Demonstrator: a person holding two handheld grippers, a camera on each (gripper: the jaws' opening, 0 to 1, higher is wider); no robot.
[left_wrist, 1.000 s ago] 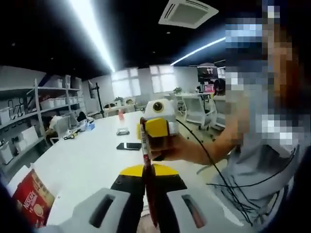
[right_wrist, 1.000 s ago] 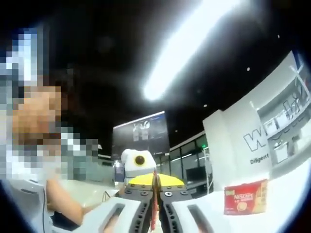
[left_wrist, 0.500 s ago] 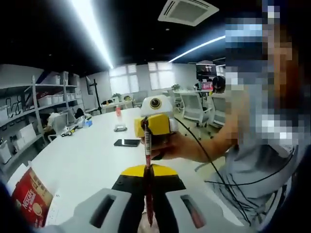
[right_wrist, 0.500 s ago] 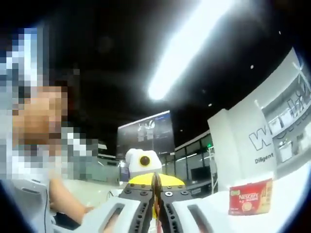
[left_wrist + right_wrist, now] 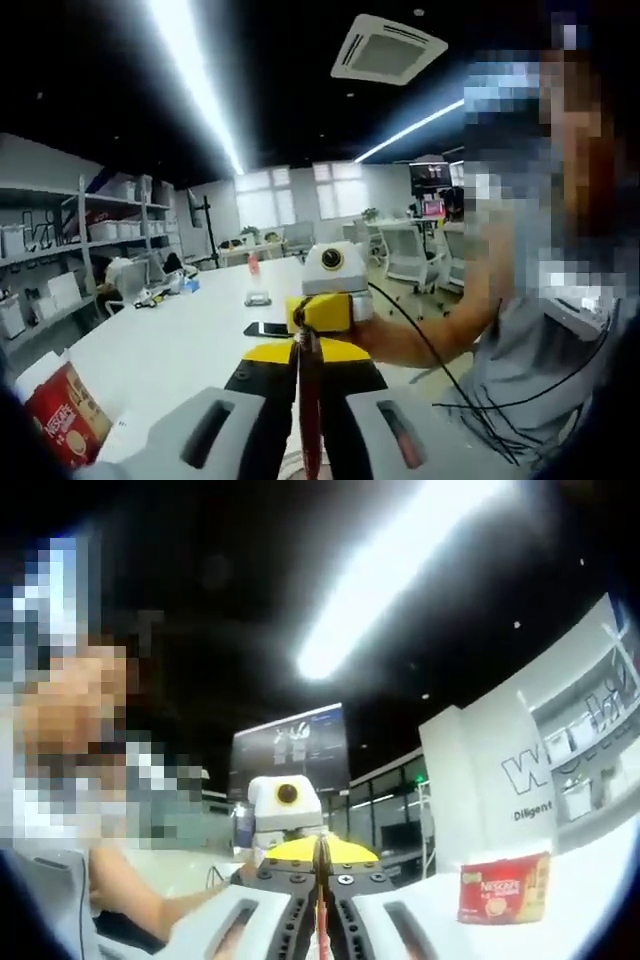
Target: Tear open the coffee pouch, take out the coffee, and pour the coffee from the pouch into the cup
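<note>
Right now both my grippers clench one thin coffee pouch [image 5: 306, 400] edge-on between them: left gripper [image 5: 305, 385] and right gripper [image 5: 320, 880] face each other along its long axis, above the counter [image 5: 180, 350], the red box [image 5: 497, 890] off aside.

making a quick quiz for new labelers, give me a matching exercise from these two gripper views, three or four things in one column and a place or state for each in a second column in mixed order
Things
1. coffee pouch
2. red Nescafe box
3. phone
4. left gripper

Places or states
A. lying flat and dark on the white table, beyond the grippers
B. standing on the table at the right of the right gripper view
C. seen edge-on, pinched by both the left gripper and the right gripper
D. jaws closed, yellow at the tips

Pairs: 1-C, 2-B, 3-A, 4-D
</note>
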